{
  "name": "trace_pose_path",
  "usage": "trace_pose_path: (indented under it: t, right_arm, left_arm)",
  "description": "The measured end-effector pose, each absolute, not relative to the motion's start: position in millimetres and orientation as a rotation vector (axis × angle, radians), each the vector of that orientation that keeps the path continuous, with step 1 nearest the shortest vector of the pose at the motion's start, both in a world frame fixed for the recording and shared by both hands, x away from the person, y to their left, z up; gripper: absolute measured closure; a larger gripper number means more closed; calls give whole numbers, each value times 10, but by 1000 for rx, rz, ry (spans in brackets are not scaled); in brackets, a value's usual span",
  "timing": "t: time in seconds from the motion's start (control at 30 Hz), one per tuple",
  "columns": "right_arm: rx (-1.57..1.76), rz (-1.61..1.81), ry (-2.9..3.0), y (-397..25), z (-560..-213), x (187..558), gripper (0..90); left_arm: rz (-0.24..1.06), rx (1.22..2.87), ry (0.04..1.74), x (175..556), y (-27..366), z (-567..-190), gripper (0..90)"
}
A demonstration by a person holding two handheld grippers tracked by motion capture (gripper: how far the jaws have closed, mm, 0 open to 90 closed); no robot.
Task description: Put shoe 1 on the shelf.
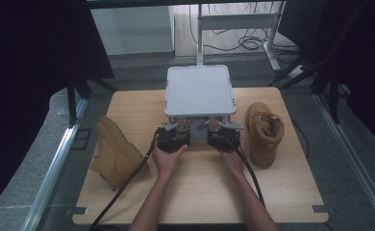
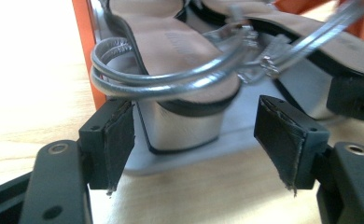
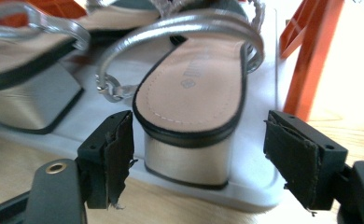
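A: Where are the two grippers seen?

B: In the high view the left gripper (image 1: 173,138) and the right gripper (image 1: 224,136) are held side by side at the front edge of a small grey two-tier rack (image 1: 200,90), which stands at the middle of the wooden table (image 1: 200,192). A hand (image 1: 168,159) is wrapped around the left one from six o'clock.

A: How are the jaws set?

B: On both grippers the jaws are spread wide apart, and nothing is clamped. In the left gripper view the block heel of a silver sandal (image 2: 180,116) is framed between the two jaws, closer to the nine o'clock jaw, though contact cannot be confirmed. In the right gripper view the heel of a second silver sandal (image 3: 189,107) is centred between the jaws, with a clear gap at each side.

A: Where are the sandals kept?

B: Both are stood on the grey lower tray (image 3: 259,184) of the rack, heels turned toward the grippers. Orange uprights (image 3: 311,60) are seen at the tray's corners. The neighbouring sandal is visible at ten o'clock in the right gripper view.

A: What else is laid on the table?

B: A tan boot (image 1: 116,154) is laid on its side at nine o'clock of the left gripper, and another tan boot (image 1: 263,134) is stood at three o'clock of the right gripper, well apart from the rack.
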State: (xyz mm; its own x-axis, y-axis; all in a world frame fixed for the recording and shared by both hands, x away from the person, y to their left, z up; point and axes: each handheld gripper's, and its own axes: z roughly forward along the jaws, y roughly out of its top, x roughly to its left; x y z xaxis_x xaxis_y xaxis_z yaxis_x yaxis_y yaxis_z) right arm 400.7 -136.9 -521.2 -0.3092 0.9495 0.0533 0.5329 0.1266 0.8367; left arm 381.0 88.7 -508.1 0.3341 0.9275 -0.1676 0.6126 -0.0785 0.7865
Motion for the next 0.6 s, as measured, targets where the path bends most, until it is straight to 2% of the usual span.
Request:
trace_pose_path:
  t: [0.1, 0.2, 0.27, 0.37, 0.47, 0.6]
  right_arm:
    - [1392, 1117, 1885, -1454, -5120, 3896, 286]
    - [1352, 1155, 1871, -1527, -5045, 3782, 370]
    - [1327, 1166, 1874, -1559, -5011, 3720, 457]
    - [1332, 1147, 1870, -1586, -4985, 3666, 611]
    - [1401, 1141, 1855, -1622, -4995, 3690, 734]
    - [1440, 1126, 1870, -1643, -5055, 3744, 813]
  left_arm:
    - [513, 1801, 1320, 3663, 944, -5036, 343]
    - [570, 1782, 1313, 3536, 996, -5001, 397]
    - [602, 1762, 1321, 3486, 1035, -4996, 491]
    - [606, 1739, 1346, 3485, 1081, -5007, 684]
    - [583, 1743, 1361, 3520, 1076, -5043, 787]
    - [579, 1765, 1389, 3579, 1037, -5107, 881]
